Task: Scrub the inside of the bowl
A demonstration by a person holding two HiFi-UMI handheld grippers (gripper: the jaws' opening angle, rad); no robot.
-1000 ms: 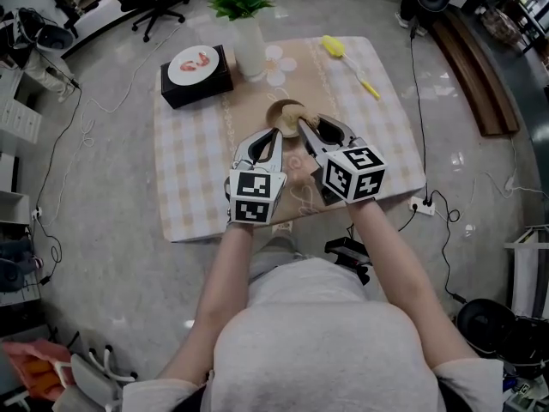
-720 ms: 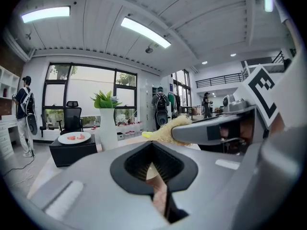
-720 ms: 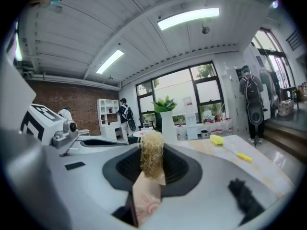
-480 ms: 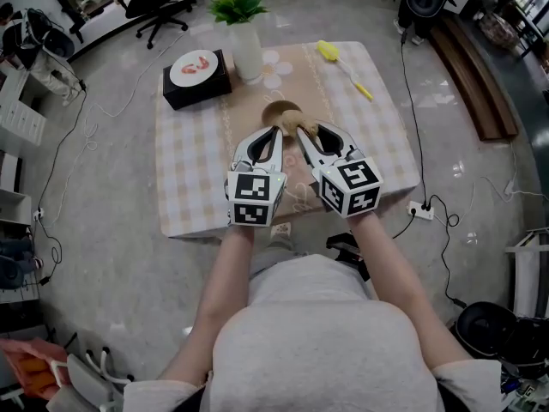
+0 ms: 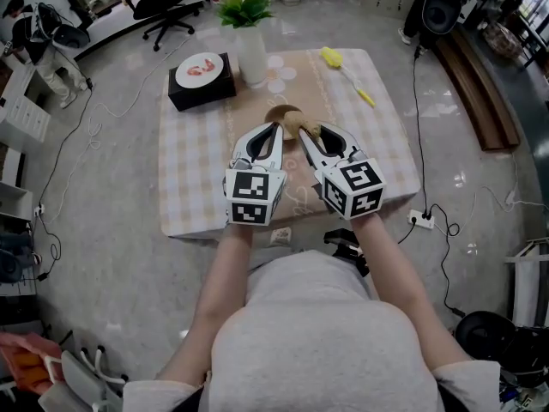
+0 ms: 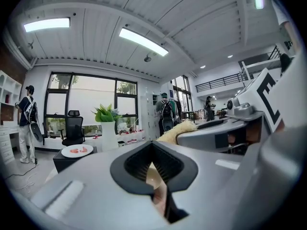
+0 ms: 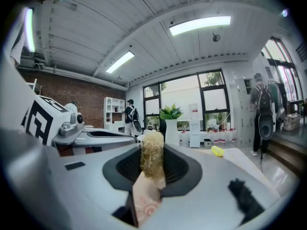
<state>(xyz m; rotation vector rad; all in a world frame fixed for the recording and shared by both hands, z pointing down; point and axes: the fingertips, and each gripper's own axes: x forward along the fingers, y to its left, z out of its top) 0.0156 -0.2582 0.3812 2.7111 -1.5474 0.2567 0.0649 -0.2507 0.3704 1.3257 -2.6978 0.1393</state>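
Head view: a checked table fills the upper middle of the frame, and both grippers reach out over its near half. The left gripper points at the small brown bowl at the centre of the table, its tips at the bowl's near rim. Just right of it, the right gripper has a tan fibrous scrubber at its tips, against the bowl's right edge. Whether the bowl rests on the cloth cannot be told. Farther up stand a white vase with a green plant, a plate on a black box at upper left, and a yellow brush at upper right.

Left gripper view: the jaws are clenched, with a pale sliver of the bowl's rim pinched between the pads. The scrubber shows at centre right.

Right gripper view: the jaws clamp the scrubber, which stands upright between the pads at the centre of the frame.
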